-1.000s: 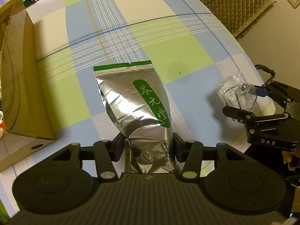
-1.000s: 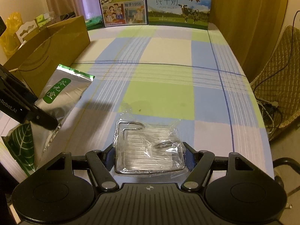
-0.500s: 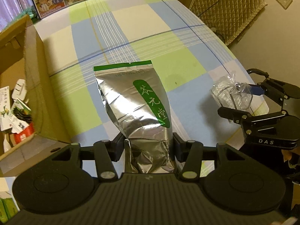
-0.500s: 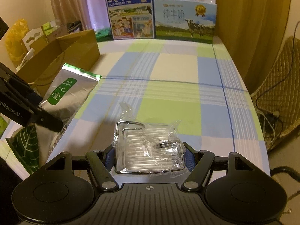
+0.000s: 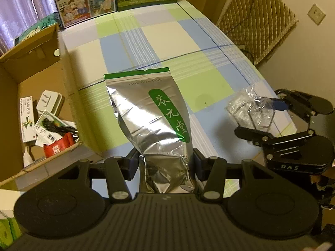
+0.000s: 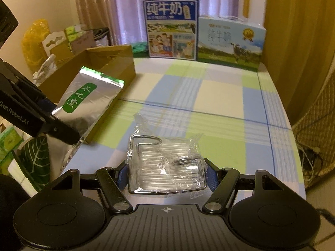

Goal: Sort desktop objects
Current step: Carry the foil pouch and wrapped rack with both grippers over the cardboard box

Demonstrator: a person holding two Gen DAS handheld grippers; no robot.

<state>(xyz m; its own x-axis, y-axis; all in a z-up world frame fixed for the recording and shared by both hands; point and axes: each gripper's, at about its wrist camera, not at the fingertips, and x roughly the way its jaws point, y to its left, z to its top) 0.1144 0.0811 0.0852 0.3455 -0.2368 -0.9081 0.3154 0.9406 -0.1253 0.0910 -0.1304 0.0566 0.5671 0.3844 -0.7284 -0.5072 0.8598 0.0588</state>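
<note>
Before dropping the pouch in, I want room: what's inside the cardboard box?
The cardboard box holds small packets, a white adapter and a red packet. Its near wall hides the rest.

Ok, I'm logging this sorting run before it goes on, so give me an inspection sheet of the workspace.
Surface: checked tablecloth, mostly bare.
Job's things: silver tea pouch and clear-wrapped wire rack, both held above the table.
Clutter: cardboard box at the left edge, holding small packets and a white plug; two milk cartons at the far end.
Grippers: left gripper shut on the pouch's bottom; right gripper shut on the rack.
Cables: wires on the floor to the right.
Surroundings: curtains, quilted chair.
</note>
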